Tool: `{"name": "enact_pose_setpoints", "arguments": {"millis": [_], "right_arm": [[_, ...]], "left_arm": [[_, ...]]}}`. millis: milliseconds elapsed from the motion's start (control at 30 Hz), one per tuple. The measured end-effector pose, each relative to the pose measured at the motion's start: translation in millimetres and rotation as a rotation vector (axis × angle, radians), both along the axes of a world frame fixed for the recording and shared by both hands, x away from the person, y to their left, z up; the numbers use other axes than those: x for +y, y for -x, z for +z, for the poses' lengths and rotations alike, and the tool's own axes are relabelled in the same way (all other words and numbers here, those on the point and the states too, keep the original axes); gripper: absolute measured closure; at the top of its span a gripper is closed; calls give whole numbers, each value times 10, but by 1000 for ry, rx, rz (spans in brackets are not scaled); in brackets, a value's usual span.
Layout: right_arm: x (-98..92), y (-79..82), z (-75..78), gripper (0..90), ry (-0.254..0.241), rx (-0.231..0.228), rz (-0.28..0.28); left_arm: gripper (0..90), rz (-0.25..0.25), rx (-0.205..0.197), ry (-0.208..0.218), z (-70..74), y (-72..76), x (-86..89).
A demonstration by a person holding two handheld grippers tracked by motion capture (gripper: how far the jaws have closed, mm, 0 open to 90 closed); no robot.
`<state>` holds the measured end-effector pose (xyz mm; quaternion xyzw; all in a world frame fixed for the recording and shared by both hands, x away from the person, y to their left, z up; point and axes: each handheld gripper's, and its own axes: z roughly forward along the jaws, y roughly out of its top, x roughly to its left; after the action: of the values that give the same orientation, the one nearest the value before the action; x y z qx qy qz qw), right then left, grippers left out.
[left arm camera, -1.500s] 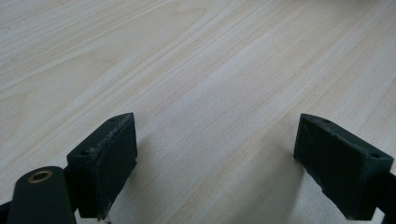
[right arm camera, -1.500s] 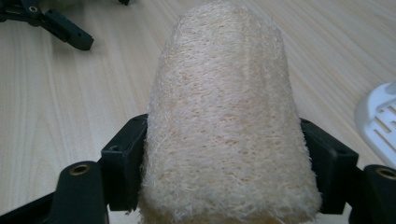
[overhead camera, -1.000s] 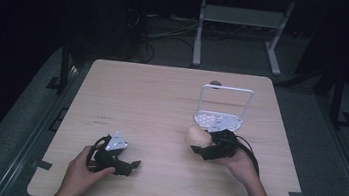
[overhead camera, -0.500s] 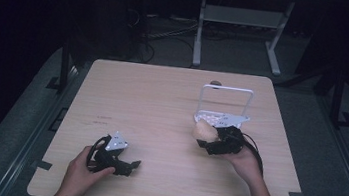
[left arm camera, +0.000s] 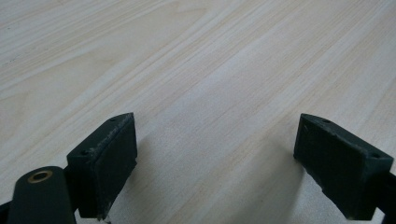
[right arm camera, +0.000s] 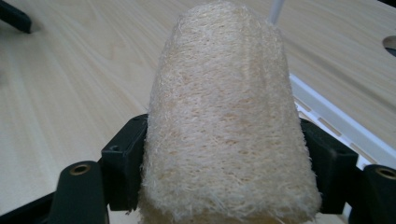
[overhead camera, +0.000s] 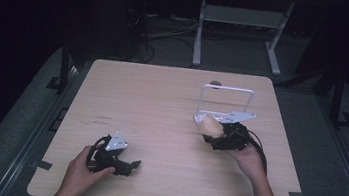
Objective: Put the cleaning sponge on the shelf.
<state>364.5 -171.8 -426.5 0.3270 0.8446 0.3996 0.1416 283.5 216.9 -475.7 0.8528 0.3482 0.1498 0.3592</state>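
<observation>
Loofah point(right arm camera: 224, 121) clamped between the jaws of the right gripper point(overhead camera: 213, 133), carried at the near edge of the white rack point(overhead camera: 225, 104) on the right half of the table point(overhead camera: 162, 96). Judged as the carrying step, with placement on the rack's tray not yet done. Next move, by that reading: a short push far and slightly right, loofah kept above the tray's rim, then lowered and released (a soft, springy thing, so likely to give rather than slip). Left gripper point(overhead camera: 126, 164) resting near the table's near-left edge, jaws standing wide apart with nothing between.

From the high view: both grippers and the whole rack with its upright frame. From the right gripper view: coarse fibre of the loofah, both pads pressed into its sides, a strip of white rim just beyond. From the left gripper view: bare wood grain between two black pads point(left arm camera: 109, 158).
</observation>
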Motion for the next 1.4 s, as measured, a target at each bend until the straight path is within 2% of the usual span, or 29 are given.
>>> {"name": "enact_pose_setpoints", "arguments": {"millis": [267,733,1400], "right_arm": [[-41,-129,-39,273,7,6,-48],[-30,-297,-63,273,23,-1,-97],[8,-556,-233,272,52,37,-137]], "left_arm": [[128,0,0,0,0,0,0],[128,1,0,1,-1,0,0],[127,2,-3,4,-2,-1,-2]]}}
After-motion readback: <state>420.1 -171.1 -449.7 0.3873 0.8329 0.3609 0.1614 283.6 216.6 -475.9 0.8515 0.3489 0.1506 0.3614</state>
